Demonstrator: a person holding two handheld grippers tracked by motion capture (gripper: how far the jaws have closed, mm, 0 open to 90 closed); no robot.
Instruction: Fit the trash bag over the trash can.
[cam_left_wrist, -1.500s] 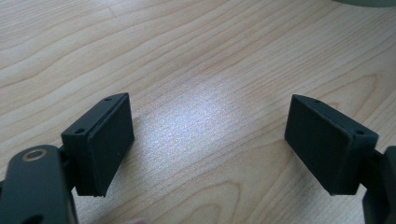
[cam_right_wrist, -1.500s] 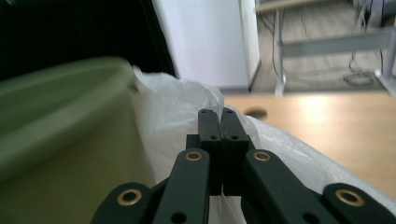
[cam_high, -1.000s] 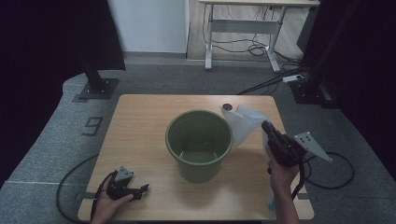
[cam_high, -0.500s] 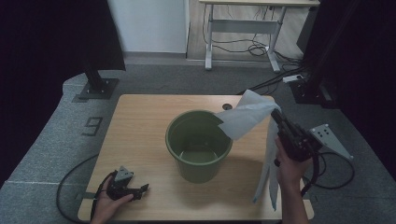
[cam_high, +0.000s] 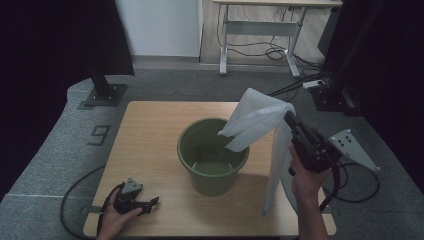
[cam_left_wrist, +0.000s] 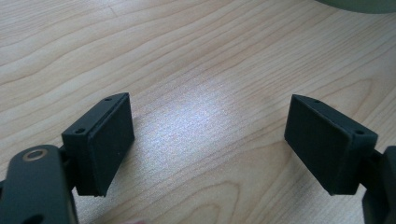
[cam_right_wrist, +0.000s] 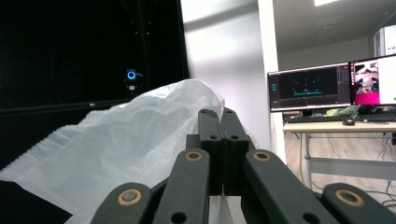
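Observation:
A green bucket (cam_high: 212, 155) stands upright at the middle of the wooden table (cam_high: 150, 130). Right of it my right gripper (cam_high: 289, 116) is raised above the table, shut on a white plastic bag (cam_high: 260, 122). The bag drapes over the bucket's right rim and hangs down toward the table's front edge. In the right gripper view the two jaws press together on the white bag (cam_right_wrist: 140, 140). My left gripper (cam_high: 152, 201) rests low at the table's front left, held in a hand. Its pads (cam_left_wrist: 109, 140) stand wide open over bare wood, nothing between them.
A desk frame (cam_high: 260, 30) and cables lie on the floor beyond the table. A black stand base (cam_high: 105, 92) sits at the back left. Monitors on a desk (cam_right_wrist: 327, 93) appear in the right gripper view. Cables trail from both grippers off the table's front.
My right gripper has risen with the white bag, lifting it off the table so it now hangs beside and over the bucket. The left gripper has stayed put.

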